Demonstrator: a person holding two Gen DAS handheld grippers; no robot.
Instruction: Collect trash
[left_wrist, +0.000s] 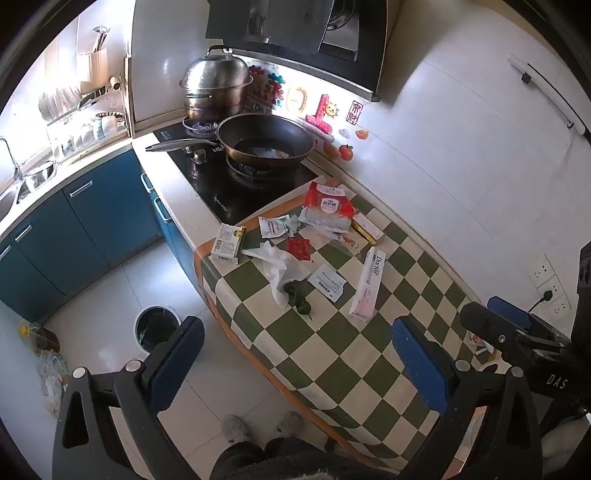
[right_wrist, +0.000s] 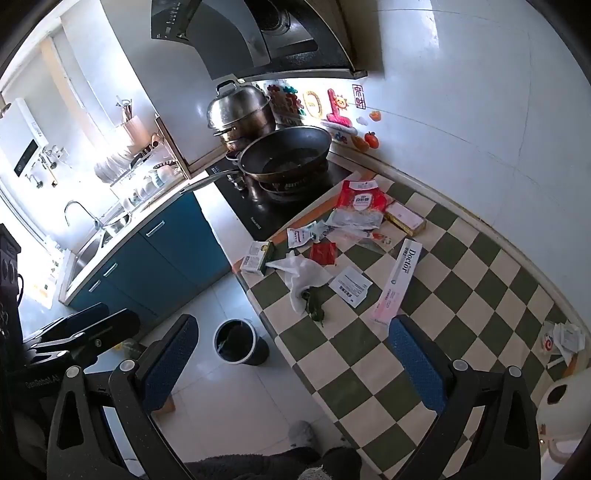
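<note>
Jaws wide, water heater (right_wrist: 26, 147) right view only, oil bottle (left_wrist: 29, 330) left only

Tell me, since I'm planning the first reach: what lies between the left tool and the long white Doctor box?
Only bare green-and-cream checkered tablecloth lies between the open left tool and the long white Doctor box, in the left wrist view.

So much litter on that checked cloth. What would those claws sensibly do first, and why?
Probably lower the right gripper onto the Doctor box: both it and the left gripper hang open and empty above the cloth, the box lies nearest, and the bin waits on the floor.
</note>
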